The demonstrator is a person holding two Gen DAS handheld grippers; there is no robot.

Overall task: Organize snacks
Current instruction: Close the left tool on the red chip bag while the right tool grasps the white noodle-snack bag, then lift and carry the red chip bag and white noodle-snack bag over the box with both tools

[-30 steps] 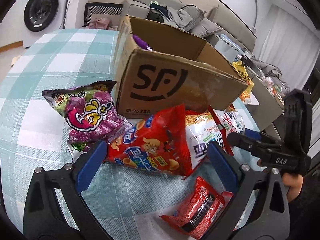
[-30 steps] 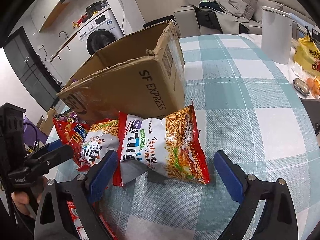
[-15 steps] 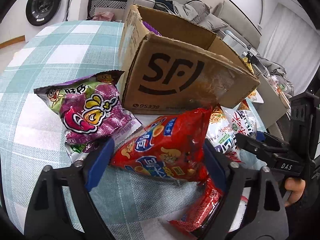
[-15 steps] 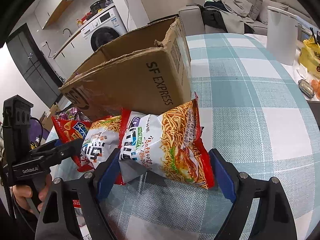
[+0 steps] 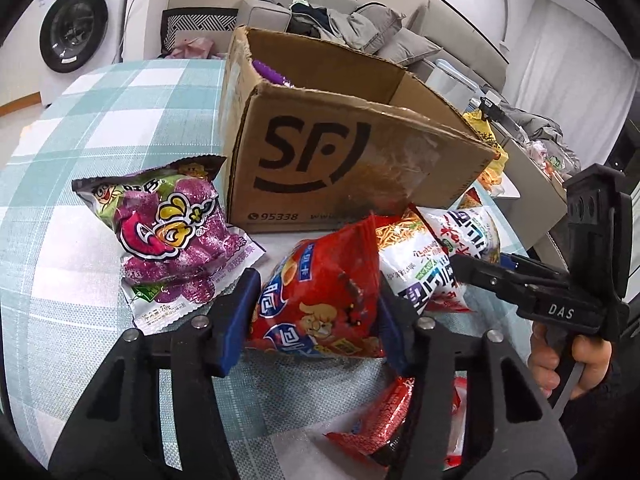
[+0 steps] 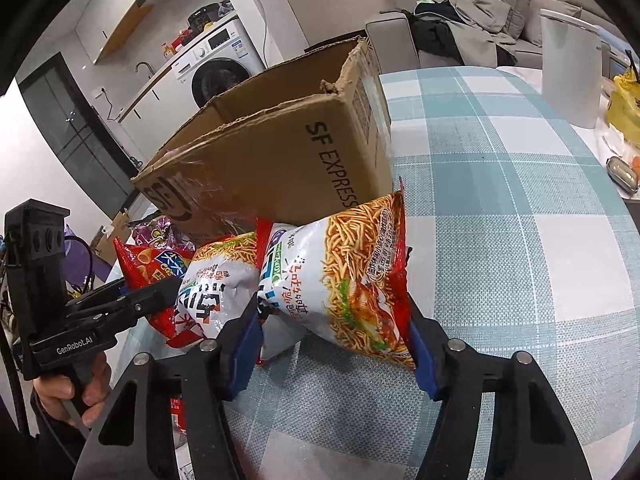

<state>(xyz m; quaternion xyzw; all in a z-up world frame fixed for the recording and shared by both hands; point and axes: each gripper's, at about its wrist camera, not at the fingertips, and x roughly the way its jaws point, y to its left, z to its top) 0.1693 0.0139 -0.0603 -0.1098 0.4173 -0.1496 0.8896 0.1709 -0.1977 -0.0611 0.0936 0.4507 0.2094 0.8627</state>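
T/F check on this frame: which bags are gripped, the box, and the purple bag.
1. The left gripper is clamped on the red snack bag. True.
2. The right gripper is empty. False: its pads press the noodle snack bag.
3. The cardboard box is closed. False: its top is open.
4. The purple snack bag lies on the checked tablecloth, ungripped. True.

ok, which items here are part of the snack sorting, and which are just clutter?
Job:
- cardboard box
- red snack bag in the left gripper, whose jaws have just been closing
- noodle snack bag in the right gripper, likewise closing
- second noodle bag
- purple snack bag

Clutter:
- white container
- yellow bag
- washing machine
- sofa
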